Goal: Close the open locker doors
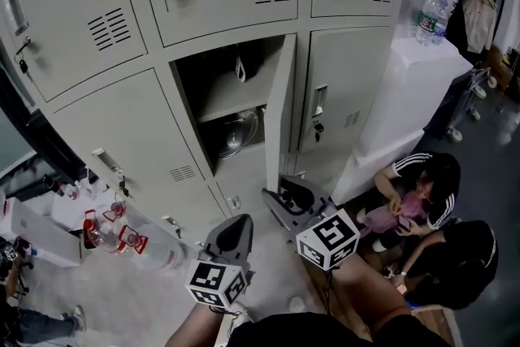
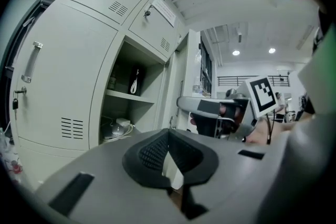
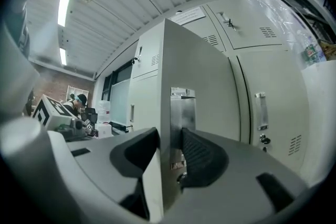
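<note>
One locker door [image 1: 280,106] stands open in the grey locker bank, swung out edge-on from its compartment [image 1: 231,93]. My right gripper [image 1: 275,196] is at the door's lower free edge. In the right gripper view the door's edge [image 3: 167,86] runs between the two pads [image 3: 202,157], which close on it from either side, just below the latch plate [image 3: 182,113]. My left gripper [image 1: 231,232] hangs lower and to the left, shut with nothing in it [image 2: 169,157]. It points at the open compartment [image 2: 131,97].
A shelf, a metal bowl [image 1: 236,134] and cables [image 2: 118,128] are inside the compartment. The neighbouring doors [image 1: 341,85] are closed. A person [image 1: 422,191] sits on the floor at the right beside a white counter [image 1: 406,93]. Bottles [image 1: 122,236] and a white box [image 1: 32,232] lie at the lower left.
</note>
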Motion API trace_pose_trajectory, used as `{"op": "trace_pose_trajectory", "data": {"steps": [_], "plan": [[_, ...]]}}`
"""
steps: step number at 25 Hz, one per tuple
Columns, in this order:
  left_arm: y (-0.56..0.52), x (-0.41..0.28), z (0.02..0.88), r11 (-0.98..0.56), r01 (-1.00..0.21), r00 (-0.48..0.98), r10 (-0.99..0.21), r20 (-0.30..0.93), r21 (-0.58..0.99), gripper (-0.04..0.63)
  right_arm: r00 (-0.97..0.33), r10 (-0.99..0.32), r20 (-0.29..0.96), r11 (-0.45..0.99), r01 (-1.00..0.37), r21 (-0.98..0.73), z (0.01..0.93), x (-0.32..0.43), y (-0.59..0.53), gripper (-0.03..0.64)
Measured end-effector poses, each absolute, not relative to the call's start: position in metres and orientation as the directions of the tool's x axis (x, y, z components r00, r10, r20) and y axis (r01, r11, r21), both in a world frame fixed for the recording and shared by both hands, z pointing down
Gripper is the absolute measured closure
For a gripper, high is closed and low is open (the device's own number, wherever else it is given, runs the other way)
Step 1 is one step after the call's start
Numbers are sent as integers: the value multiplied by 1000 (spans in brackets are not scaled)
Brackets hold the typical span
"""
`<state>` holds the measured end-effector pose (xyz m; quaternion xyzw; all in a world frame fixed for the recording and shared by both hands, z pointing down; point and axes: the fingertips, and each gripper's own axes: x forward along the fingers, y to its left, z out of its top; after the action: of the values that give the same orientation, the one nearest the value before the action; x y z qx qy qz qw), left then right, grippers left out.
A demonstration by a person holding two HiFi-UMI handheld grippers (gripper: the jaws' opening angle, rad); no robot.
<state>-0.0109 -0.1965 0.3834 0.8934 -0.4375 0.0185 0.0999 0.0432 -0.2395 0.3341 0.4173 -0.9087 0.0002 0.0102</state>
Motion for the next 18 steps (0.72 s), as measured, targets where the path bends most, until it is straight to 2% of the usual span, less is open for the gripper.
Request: {"op": "trace_pose_trajectory", "data": {"steps": [18], "plan": [[-221,-110,376,-482,-863,499,-858,117,151,591,-658,-753,-9,658,-753,10,335,-44,-301,471]]}}
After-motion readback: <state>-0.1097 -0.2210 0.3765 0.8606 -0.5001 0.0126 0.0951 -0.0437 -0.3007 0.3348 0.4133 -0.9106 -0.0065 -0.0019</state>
